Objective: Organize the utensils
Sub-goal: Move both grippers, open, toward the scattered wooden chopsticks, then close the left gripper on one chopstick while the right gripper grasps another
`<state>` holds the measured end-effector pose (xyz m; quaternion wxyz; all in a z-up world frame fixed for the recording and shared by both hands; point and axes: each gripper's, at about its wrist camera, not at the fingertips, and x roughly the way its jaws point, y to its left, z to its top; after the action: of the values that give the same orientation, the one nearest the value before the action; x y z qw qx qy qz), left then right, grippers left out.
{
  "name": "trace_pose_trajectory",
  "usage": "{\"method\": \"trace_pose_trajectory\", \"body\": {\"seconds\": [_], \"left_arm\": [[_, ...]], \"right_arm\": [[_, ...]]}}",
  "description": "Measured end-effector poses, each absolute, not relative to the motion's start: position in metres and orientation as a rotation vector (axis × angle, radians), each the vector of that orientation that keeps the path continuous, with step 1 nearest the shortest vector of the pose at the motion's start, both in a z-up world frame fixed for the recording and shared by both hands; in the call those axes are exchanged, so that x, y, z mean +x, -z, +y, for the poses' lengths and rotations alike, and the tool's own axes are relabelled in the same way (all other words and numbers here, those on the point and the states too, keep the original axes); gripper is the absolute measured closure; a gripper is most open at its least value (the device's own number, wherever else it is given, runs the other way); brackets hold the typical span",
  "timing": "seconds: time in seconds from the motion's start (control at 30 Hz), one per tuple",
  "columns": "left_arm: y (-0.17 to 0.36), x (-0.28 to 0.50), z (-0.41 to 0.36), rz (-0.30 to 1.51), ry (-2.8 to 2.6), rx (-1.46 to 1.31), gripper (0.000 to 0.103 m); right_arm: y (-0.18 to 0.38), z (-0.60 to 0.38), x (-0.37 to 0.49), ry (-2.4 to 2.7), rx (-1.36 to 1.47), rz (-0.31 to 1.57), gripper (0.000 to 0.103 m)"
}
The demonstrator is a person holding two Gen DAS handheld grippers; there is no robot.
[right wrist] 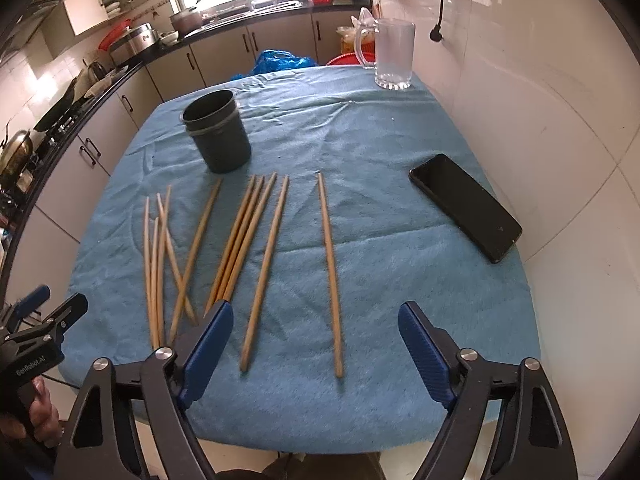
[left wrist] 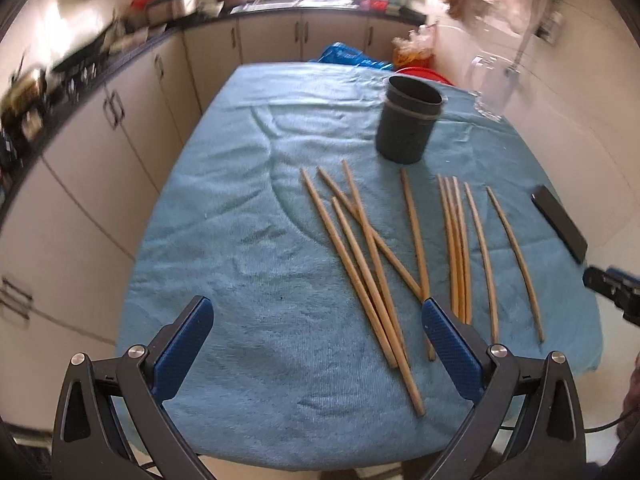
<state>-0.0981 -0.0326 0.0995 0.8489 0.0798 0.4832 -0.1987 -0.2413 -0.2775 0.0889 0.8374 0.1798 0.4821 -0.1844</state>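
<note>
Several wooden chopsticks [left wrist: 372, 256] lie loose on a blue towel [left wrist: 240, 240], some crossing each other; they also show in the right wrist view [right wrist: 240, 236]. One chopstick [right wrist: 330, 272] lies apart to the right. A dark grey cup [left wrist: 408, 120] stands upright and looks empty behind them, and shows in the right wrist view [right wrist: 218, 132]. My left gripper [left wrist: 318, 312] is open and empty above the near edge. My right gripper [right wrist: 316, 320] is open and empty, over the near ends of the chopsticks.
A black phone [right wrist: 466, 206] lies on the towel at the right, near the white wall. A clear glass jug [right wrist: 392, 52] stands at the far right corner. Kitchen cabinets [left wrist: 120, 128] and a cluttered counter run along the left and back.
</note>
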Motion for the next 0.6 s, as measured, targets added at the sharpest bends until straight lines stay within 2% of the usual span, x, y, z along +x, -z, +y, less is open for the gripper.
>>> {"method": "trace_pose_trajectory", "body": {"seconds": [0.23, 0.27, 0.3, 0.37, 0.43, 0.47, 0.6], "left_arm": [[-0.080, -0.051, -0.024, 1.154, 0.398, 0.016, 0.002], [-0.078, -0.043, -0.025, 1.165, 0.405, 0.001, 0.004], [-0.076, -0.036, -0.027, 1.178, 0.408, -0.009, 0.009], [-0.071, -0.022, -0.033, 1.205, 0.417, -0.030, 0.016], [-0.063, -0.008, -0.040, 1.234, 0.419, -0.037, 0.030], [-0.060, -0.003, -0.042, 1.242, 0.418, -0.038, 0.033], [-0.044, 0.022, -0.056, 1.277, 0.413, -0.014, 0.047]], "right_arm": [[-0.083, -0.305, -0.221, 0.365, 0.445, 1.062, 0.029], [-0.081, -0.309, -0.217, 0.353, 0.463, 1.072, 0.034], [-0.079, -0.312, -0.214, 0.341, 0.480, 1.083, 0.039], [-0.076, -0.316, -0.208, 0.332, 0.500, 1.096, 0.043], [-0.072, -0.321, -0.200, 0.318, 0.514, 1.111, 0.048], [-0.071, -0.323, -0.197, 0.312, 0.520, 1.115, 0.050], [-0.069, -0.328, -0.190, 0.308, 0.527, 1.119, 0.050]]}}
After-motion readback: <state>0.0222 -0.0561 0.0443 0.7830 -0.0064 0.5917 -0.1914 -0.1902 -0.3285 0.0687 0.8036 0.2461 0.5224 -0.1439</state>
